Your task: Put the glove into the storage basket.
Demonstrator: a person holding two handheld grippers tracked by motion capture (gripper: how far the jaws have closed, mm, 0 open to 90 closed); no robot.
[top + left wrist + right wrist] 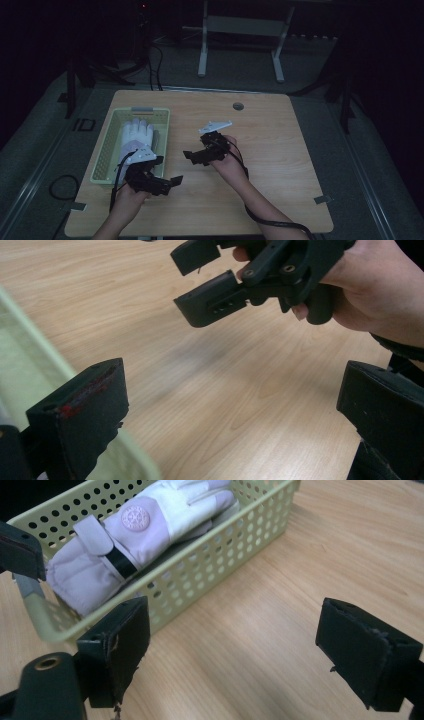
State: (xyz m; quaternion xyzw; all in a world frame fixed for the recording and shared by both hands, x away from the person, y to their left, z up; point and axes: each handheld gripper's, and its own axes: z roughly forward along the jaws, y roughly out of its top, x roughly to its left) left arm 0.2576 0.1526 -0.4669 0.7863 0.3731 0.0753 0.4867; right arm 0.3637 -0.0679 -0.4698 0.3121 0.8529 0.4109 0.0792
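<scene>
A white and pale lilac padded glove (136, 136) (145, 527) lies inside a light green perforated basket (107, 150) (235, 545) at the table's left. My left gripper (169, 183) (235, 410) hovers open just right of the basket's near corner, with bare wood between its jaws. My right gripper (191, 155) (240, 640) is open too, held above the middle of the table and pointing left toward the basket. The left gripper view also catches the right gripper's jaws and the hand (370, 295) that holds it.
The wooden table (280, 165) has a round grey cable port (238, 106) near its far edge. Cables (280, 222) trail from both grippers off the near side. A metal frame (240, 30) stands on the dark floor behind.
</scene>
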